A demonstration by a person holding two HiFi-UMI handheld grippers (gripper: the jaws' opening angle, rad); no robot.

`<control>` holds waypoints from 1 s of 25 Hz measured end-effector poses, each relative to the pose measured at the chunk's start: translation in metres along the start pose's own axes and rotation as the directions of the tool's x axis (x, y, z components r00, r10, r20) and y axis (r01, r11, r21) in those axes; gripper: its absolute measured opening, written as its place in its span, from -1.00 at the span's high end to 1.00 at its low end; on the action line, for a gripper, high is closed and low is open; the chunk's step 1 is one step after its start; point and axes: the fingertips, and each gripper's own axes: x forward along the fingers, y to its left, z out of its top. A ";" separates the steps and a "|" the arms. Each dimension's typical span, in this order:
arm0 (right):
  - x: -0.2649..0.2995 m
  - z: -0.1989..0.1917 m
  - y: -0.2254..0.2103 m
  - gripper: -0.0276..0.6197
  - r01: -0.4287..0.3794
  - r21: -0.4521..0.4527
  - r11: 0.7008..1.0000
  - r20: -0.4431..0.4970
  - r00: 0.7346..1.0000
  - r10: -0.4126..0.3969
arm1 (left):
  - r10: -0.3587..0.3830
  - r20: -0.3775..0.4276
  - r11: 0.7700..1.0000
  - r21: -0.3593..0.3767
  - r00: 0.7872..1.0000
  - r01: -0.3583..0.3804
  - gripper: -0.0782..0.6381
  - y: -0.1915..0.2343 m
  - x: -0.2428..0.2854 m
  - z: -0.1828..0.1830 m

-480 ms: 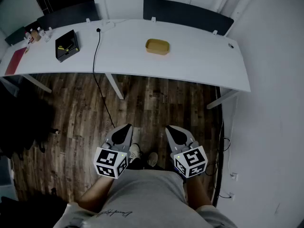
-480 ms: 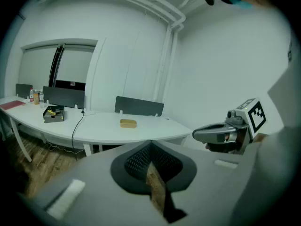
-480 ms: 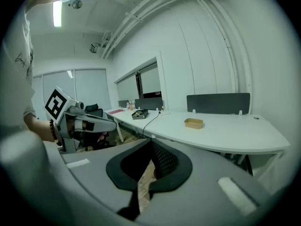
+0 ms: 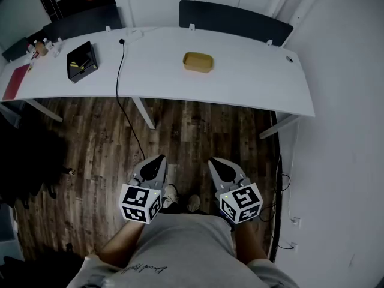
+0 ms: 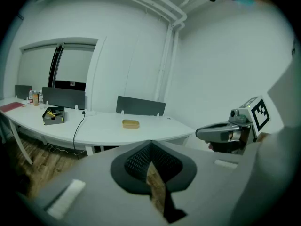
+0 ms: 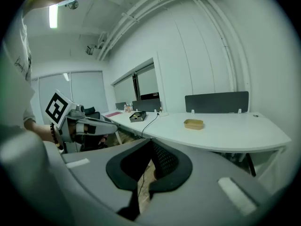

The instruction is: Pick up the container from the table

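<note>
- Yellow container (image 4: 198, 62) sits alone on the bench (image 4: 258, 92).
- Too far off yet, the left hand-held gripper (image 4: 158, 162) and right hand-held gripper (image 4: 216, 164) hang low, clenched, empty.

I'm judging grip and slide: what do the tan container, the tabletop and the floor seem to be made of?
Shallow tan oval container: likely moulded plastic or pulp fibre; matte, even colour, rounded rim; too small to settle.
Long white table: smooth laminate-like top; even white, no grain.
Dark brown floor: wood or wood-look planks; visible grain and board seams.
</note>
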 end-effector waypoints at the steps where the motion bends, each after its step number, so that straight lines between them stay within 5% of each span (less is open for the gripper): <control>1: 0.002 0.002 0.000 0.87 0.000 0.010 1.000 0.005 1.000 0.000 | -0.001 0.002 1.000 0.001 1.000 0.001 0.78 0.002 0.001 0.001; 25: 0.048 0.022 0.030 0.87 0.028 -0.011 1.000 0.007 1.000 -0.028 | -0.055 -0.003 0.998 -0.001 0.998 0.055 0.78 0.054 0.005 0.016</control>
